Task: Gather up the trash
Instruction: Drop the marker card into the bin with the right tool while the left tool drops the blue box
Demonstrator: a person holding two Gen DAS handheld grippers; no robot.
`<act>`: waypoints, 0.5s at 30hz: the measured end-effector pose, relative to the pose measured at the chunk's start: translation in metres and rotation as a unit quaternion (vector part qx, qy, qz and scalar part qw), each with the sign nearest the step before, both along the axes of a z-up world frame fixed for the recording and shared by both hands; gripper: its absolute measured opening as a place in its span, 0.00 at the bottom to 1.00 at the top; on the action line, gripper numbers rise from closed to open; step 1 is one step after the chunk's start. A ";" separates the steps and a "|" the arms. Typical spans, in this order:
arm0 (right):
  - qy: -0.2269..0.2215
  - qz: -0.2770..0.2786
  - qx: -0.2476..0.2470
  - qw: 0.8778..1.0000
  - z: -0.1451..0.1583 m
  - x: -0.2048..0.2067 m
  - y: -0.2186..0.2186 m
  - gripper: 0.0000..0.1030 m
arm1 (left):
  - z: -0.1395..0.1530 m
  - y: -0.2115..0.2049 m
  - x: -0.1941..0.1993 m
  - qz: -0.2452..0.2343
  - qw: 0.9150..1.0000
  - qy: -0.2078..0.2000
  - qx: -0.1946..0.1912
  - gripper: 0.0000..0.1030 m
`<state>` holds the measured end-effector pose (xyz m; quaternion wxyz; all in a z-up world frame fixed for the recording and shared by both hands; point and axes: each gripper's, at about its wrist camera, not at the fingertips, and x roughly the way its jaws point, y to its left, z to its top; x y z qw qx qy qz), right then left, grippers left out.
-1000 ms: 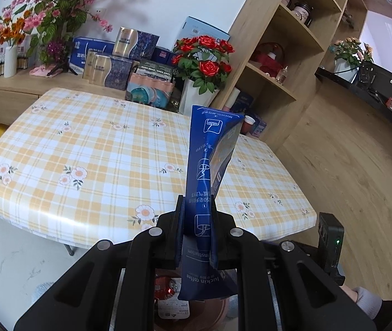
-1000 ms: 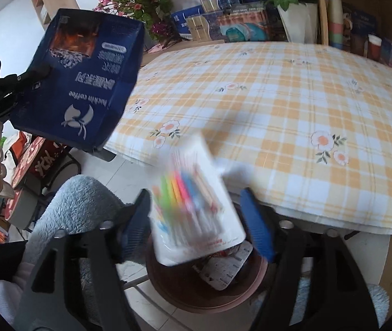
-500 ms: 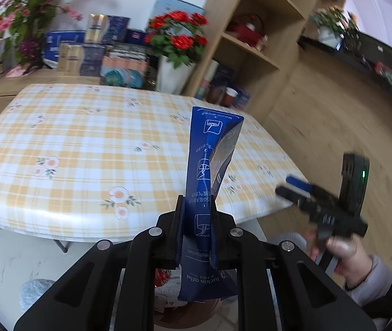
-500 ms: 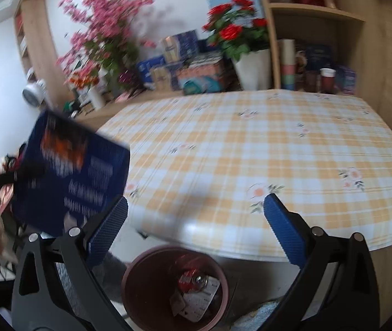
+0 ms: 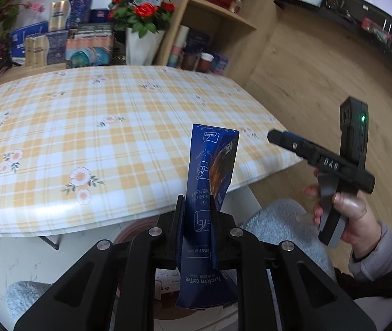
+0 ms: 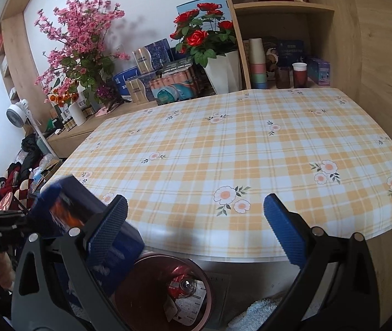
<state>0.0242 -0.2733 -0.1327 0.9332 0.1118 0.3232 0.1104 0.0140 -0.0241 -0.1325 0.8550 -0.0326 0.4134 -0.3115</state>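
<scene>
On our left, the left gripper (image 5: 197,215) has its jaws nearly closed, pinching a flat dark-blue coffee box (image 5: 209,182) that stands upright between them. Below and beyond it sits the round brown plastic trash bin (image 6: 140,284), on the floor just under the near edge of the table with the yellow-and-white checked floral cloth (image 6: 223,149); a red drink can (image 6: 180,280) and paper scraps lie inside. We judge the main risk to be a release too early: the box is broad and light, so if we let go off-centre it could clip the bin rim or the table edge and fall to the floor. On our right, the right gripper (image 6: 196,229) has its jaws spread wide, holding and touching nothing, above the bin.
</scene>
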 end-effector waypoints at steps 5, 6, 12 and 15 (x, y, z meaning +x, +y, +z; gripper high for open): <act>0.002 -0.001 -0.004 1.000 -0.002 -0.001 -0.001 0.94 | -0.016 -0.003 0.005 0.012 1.000 0.012 0.018 0.58; 0.003 -0.002 -0.006 1.000 -0.003 -0.002 -0.002 0.94 | -0.018 0.001 0.006 0.023 0.999 0.014 0.018 0.62; 0.010 -0.003 -0.028 1.000 -0.003 -0.003 0.006 0.94 | -0.009 0.021 0.011 0.097 0.995 -0.013 0.035 0.85; 0.004 0.002 -0.045 0.999 0.006 -0.004 0.015 0.94 | 0.003 0.027 0.011 0.122 0.990 -0.043 0.053 0.90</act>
